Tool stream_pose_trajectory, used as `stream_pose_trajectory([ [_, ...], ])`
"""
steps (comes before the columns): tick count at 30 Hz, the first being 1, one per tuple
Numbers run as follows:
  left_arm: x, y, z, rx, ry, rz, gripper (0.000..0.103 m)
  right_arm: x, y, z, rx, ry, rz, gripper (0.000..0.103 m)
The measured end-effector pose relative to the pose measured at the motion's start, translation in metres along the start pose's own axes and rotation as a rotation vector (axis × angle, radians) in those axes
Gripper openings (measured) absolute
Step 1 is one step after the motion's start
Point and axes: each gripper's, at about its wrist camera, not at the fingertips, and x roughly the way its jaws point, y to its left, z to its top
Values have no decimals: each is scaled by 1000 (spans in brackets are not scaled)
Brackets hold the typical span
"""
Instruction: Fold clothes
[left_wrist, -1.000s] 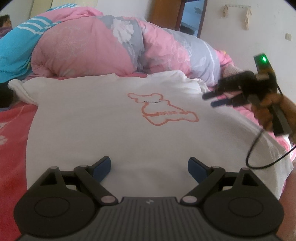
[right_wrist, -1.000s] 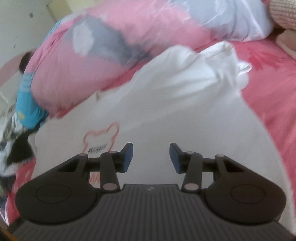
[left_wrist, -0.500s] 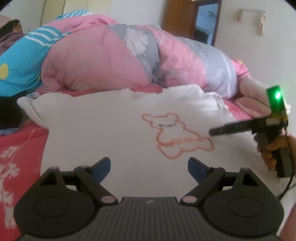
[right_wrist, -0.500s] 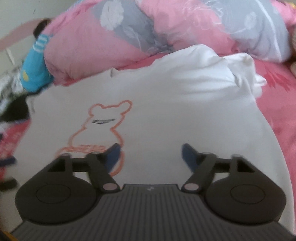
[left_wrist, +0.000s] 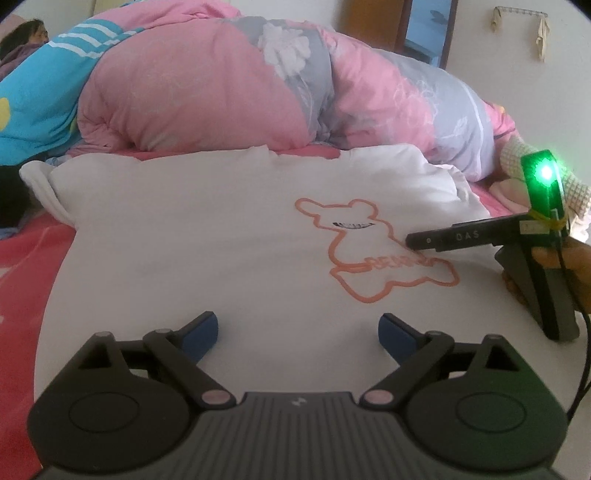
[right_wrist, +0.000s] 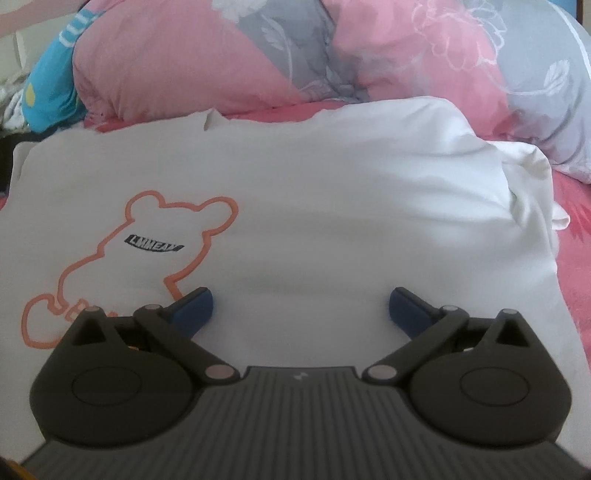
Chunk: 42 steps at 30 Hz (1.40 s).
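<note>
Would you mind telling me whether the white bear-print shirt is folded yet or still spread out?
Mostly spread: the white shirt lies flat on the bed with its whole bear print showing; only its far right corner is bunched.

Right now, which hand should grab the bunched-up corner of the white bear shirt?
Probably the right. The right gripper, jaws wide open and empty, faces the bunched corner of the white cotton shirt with the orange bear outline. The left gripper sits farther from it.

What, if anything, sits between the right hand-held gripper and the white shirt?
Nothing visible. The right hand-held gripper has just been opening, with nothing between its jaws, and only bare white shirt lies ahead. The pink quilt is bunched beyond the shirt's far edge.
</note>
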Motion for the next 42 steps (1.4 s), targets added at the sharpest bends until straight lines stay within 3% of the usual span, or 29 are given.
stream_pose_trajectory([
  [42, 1, 4, -2, -6, -9, -12, 98, 1, -1, 1, 3, -6, 4, 102],
])
